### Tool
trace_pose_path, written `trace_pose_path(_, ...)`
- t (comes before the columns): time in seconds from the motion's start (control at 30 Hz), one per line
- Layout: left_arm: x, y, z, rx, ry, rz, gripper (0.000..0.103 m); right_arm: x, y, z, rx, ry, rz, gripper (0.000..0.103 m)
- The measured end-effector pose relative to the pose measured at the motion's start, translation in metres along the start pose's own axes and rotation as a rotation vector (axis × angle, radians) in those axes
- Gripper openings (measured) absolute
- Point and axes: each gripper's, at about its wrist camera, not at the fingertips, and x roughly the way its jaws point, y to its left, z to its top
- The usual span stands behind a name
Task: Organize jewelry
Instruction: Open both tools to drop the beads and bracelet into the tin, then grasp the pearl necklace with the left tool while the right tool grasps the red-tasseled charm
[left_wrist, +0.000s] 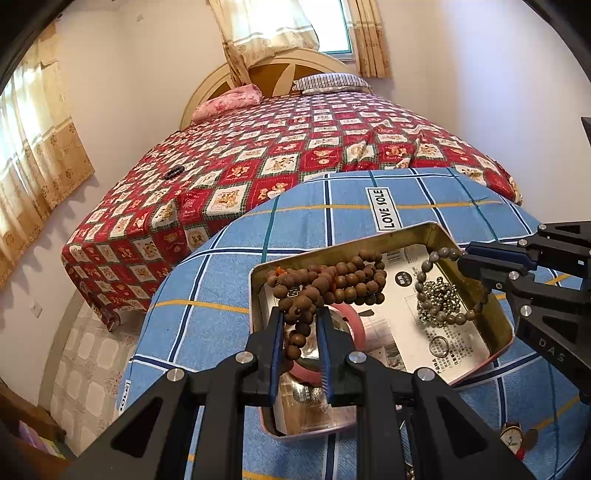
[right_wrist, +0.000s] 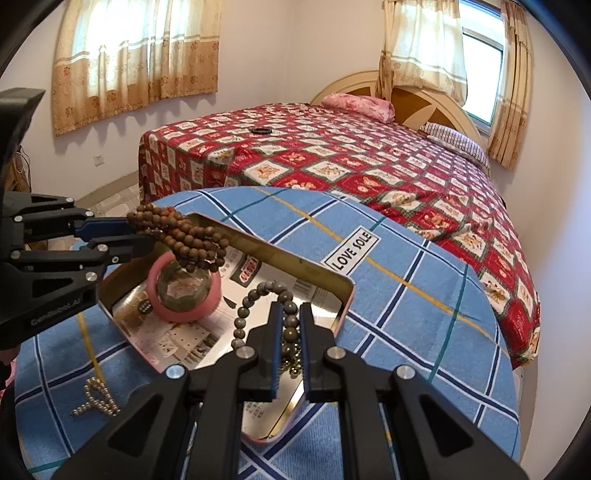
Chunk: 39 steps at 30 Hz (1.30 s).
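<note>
left wrist: fingers (left_wrist: 277, 325) pinch brown beads (left_wrist: 325, 280).

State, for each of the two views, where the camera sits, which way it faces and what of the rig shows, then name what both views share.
Left wrist: sits behind the left gripper, looking toward the headboard; its jaws pinch the brown bead strand; the right gripper enters at right.
Right wrist: sits behind the right gripper, looking across the bed; its jaws pinch the grey bead bracelet; the left gripper enters at left.
Shared: the tin, blue checked cloth, bed.
</note>
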Motion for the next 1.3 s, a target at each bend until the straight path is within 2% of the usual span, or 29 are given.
trace_pose_path(0.37, 0.011, -0.007, -0.004, 0.029, 0.026, 0.000, 0.019, 0.009, -0.003, -0.007, 0.004, 0.029, -0.003, 0.010)
trace_pose_path(0.4, 0.011, -0.008, -0.004, 0.037, 0.030, -0.002, 0.023, 0.008, -0.004, -0.008, 0.005, 0.029, 0.003, 0.010)
trace_pose_path(0.47, 0.012, -0.010, -0.004, 0.042, 0.034, 0.016, 0.038, 0.007, -0.004, -0.009, 0.006, 0.023, 0.001, 0.014)
trace_pose_path(0.5, 0.010, -0.010, -0.005, 0.036, 0.028, 0.031, 0.058, 0.006, -0.005, -0.009, 0.008, 0.022, 0.000, 0.022)
trace_pose_path(0.53, 0.008, -0.009, -0.005, 0.031, 0.016, 0.042, 0.073, 0.005, -0.006, -0.010, 0.014, 0.020, -0.001, 0.029)
trace_pose_path(0.57, 0.005, -0.008, -0.006, 0.025, 0.002, 0.060, 0.076, 0.004, -0.006, -0.011, 0.017, 0.019, -0.006, 0.033)
trace_pose_path(0.63, 0.001, -0.005, -0.008, 0.014, 0.000, 0.057, 0.077, 0.000, -0.008, -0.014, 0.021, 0.016, -0.022, 0.045)
trace_pose_path(0.67, -0.001, -0.004, -0.011, 0.006, 0.002, 0.043, 0.077, -0.002, -0.008, -0.015, 0.021, 0.016, -0.027, 0.045)
trace_pose_path(0.97, -0.030, -0.007, -0.051, -0.013, 0.004, 0.078, 0.077, -0.035, -0.005, -0.053, 0.012, 0.037, -0.054, 0.048)
trace_pose_path(1.03, -0.036, -0.009, -0.064, -0.019, 0.015, 0.077, 0.077, -0.042, -0.003, -0.061, 0.010, 0.045, -0.057, 0.050)
trace_pose_path(1.3, -0.051, -0.023, -0.115, -0.018, 0.080, 0.055, 0.077, -0.063, 0.004, -0.089, 0.032, 0.059, -0.047, 0.051)
